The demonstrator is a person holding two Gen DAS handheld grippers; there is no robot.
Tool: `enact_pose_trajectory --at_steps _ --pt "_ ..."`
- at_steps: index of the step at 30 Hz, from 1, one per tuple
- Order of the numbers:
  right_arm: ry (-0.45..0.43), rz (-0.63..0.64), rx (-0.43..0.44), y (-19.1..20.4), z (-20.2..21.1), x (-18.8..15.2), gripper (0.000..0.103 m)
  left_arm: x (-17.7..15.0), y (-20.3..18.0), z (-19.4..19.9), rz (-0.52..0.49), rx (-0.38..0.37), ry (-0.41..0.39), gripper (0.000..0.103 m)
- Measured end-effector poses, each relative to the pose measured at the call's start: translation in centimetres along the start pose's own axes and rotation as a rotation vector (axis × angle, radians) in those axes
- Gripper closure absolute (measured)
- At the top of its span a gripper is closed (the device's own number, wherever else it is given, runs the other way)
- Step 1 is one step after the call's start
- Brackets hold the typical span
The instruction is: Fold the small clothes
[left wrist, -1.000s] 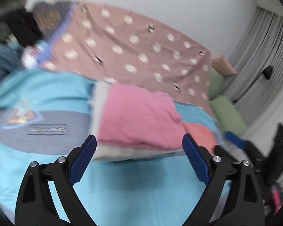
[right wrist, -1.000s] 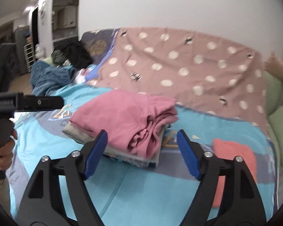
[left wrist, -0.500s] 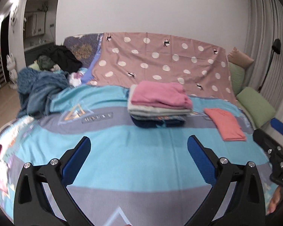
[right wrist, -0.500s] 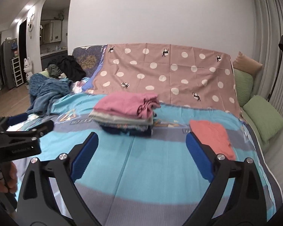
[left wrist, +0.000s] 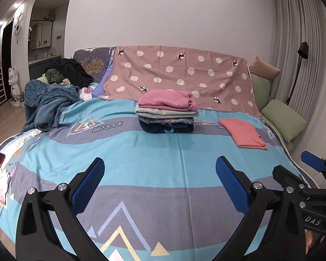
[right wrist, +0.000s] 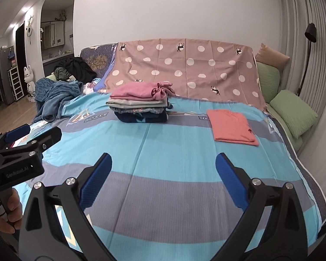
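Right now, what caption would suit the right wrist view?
Open tool facing a stack of folded clothes and a folded coral shirt on the bed.

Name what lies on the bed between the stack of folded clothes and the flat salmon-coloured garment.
Only bare bedspread lies between the stack of folded clothes and the salmon-coloured garment: no other item. Both wrist views show this.
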State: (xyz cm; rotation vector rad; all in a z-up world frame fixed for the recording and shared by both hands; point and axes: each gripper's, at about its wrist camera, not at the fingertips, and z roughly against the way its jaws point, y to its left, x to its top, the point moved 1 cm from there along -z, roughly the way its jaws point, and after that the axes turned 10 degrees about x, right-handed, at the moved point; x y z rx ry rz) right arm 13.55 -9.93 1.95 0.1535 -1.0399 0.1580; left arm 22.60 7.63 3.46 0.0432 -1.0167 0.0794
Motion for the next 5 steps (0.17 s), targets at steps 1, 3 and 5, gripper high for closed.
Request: enact_pose_trajectory --at_steps 1,3,5 --pt "-0.002 0.003 -0.005 0.1 0.3 -0.2 0.005 -0.2 0.0 0.3 0.004 -0.005 -0.001 0.001" --pt "-0.009 0.001 -0.009 0.1 0.9 -0.6 0.005 -0.5 0.0 1.0 0.008 -0.003 -0.006 0.001" --pt "-0.018 -0.003 -0.016 0.0 1.5 -1.0 0.005 -0.9 -0.1 1.6 0.003 0.002 -0.013 0.001"
